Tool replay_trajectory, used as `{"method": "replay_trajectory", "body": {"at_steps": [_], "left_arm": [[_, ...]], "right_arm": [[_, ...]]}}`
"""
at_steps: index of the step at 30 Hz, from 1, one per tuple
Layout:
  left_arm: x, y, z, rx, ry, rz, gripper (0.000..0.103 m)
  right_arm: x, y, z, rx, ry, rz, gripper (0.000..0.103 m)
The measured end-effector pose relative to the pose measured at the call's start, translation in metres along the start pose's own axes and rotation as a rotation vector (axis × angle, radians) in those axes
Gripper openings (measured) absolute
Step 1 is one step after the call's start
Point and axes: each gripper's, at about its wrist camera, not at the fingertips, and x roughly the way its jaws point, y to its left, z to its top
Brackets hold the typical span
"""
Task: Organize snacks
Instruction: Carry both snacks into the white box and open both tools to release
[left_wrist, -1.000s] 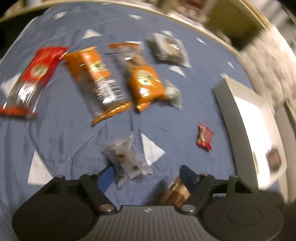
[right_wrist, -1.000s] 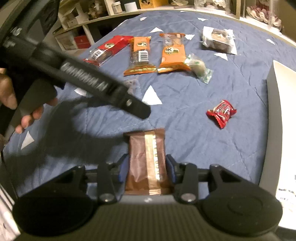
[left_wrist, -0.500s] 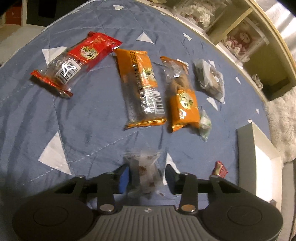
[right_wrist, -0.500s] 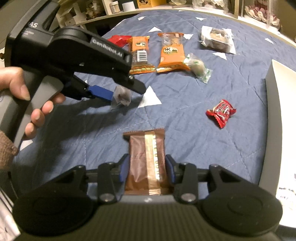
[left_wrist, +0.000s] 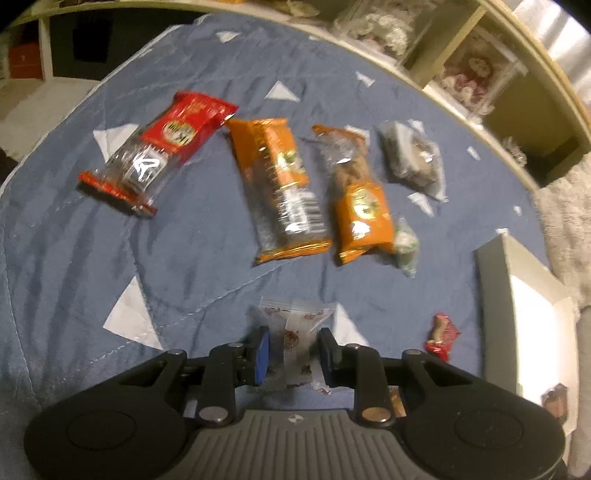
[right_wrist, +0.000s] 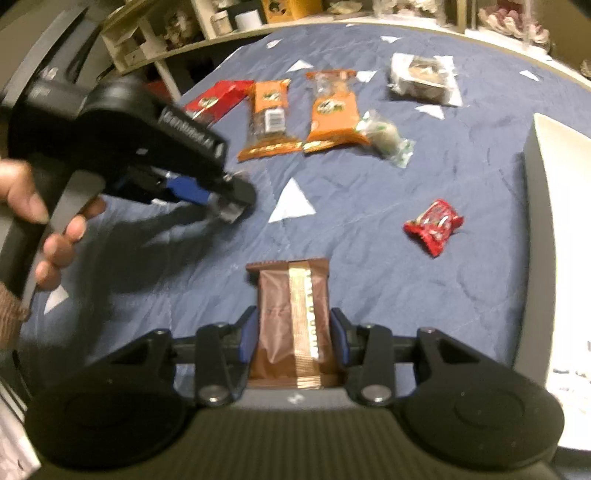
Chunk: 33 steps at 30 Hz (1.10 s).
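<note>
While both hold snacks:
left gripper (left_wrist: 291, 350): closed on clear candy packet (left_wrist: 295, 332), above blue quilt (left_wrist: 184, 240)
right gripper (right_wrist: 293, 339): clamping brown bar (right_wrist: 291, 314)
writing: bar's gold lettering blurred, unreadable; left tool's white brand text illegible

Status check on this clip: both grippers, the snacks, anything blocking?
Left gripper shut on clear candy packet. Right gripper shut on brown bar. Small red candy lies loose beside white tray. Nothing blocking.
</note>
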Motion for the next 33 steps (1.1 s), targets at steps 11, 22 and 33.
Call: {"method": "replay_trajectory", "body": {"at_steps": [11,22,33], "left_arm": [[-0.046,-0.034,-0.014,0.136,-0.099,-0.002,0.03],[-0.065,-0.084,-0.031,0.231,-0.126,-0.054,0.03],[-0.061,-0.159,-0.05,0.299,-0.101,-0.14,0.03]], "right_arm": [[-0.044,-0.029,0.012,0.097,-0.106,-0.037,0.046],[-0.095,-0.056,0.009,0.128,-0.185,-0.114,0.046],[-0.149,-0.102,-0.016,0.191,-0.221,-0.212,0.046]]}}
